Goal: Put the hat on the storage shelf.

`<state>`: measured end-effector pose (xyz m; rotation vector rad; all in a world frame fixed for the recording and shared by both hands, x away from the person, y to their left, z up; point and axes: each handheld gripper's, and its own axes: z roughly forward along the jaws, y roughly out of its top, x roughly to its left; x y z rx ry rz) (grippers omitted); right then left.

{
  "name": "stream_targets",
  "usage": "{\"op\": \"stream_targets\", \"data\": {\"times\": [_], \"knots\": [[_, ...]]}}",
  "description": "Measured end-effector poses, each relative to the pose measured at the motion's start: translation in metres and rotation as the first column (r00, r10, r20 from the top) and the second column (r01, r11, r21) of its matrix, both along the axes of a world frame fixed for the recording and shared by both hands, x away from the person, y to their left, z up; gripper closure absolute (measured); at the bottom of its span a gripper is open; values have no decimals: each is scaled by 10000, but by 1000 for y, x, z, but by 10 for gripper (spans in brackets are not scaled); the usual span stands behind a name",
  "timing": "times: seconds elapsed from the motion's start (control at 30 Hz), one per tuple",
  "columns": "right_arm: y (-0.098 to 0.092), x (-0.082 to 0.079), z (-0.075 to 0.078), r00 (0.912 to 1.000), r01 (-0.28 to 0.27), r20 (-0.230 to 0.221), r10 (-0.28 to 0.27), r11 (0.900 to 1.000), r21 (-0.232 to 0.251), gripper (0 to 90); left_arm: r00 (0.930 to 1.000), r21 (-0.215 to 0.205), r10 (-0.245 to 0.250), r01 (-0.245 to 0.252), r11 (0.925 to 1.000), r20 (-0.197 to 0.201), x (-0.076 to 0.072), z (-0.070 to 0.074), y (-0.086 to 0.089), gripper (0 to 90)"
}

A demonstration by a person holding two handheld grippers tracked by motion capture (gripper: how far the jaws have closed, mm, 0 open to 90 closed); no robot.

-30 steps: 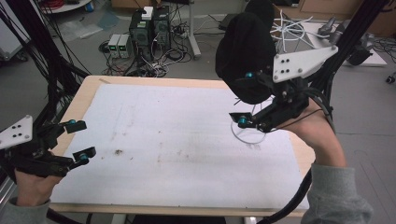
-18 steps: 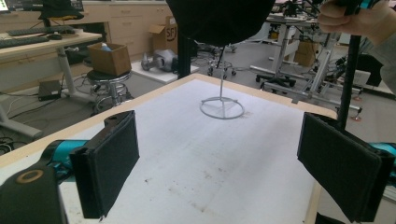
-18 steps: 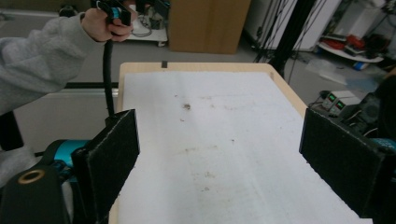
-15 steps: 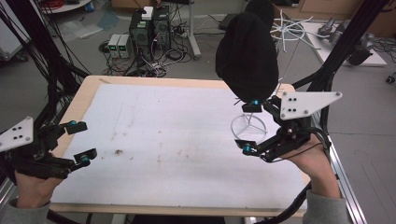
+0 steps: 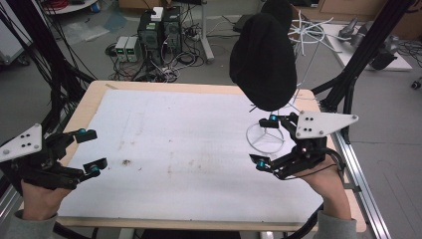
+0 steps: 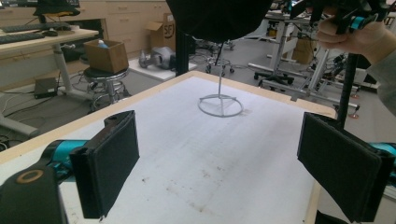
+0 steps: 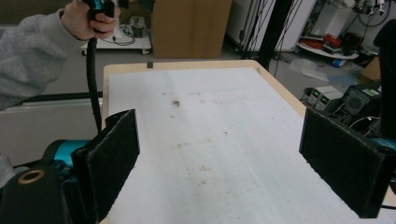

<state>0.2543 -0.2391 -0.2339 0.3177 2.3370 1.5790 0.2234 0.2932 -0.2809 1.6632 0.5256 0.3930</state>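
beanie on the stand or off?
On. The black beanie sits over the top of the white wire stand, clear of the table; the right claw is open, beside the stand's base.

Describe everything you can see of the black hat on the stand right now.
The black hat is a soft, rounded, knit-looking cap, plain dark with no visible markings. It hangs upright, draped over the top of a thin white wire stand, whose stem runs down to a ring base on the white table cover near the far right corner. Its lower edge hangs free above the table. Only the stand touches it; the right tongs sit open beside the base, below the hat.
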Motion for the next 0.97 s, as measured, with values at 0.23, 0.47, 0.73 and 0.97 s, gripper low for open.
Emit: {"op": "stream_targets", "data": {"times": [0.23,0.47,0.73,0.97], "knots": [[-12,2,-21,9997,52,-232,-33,9965,831,114,10000,41,21,-21,10000,30,0,1,0,129],[-24,2,-39,9987,437,-319,-398,9904,1308,113,10000,45,73,-73,10000,16,0,0,1,129],[-30,5,-45,9907,1349,-383,-1307,9805,1426,114,9999,125,138,-138,9998,7,1,-2,2,129],[-29,8,-49,9901,1332,-653,-1245,9795,1510,113,10000,196,61,-60,9998,-53,2,-5,-1,129]]}}
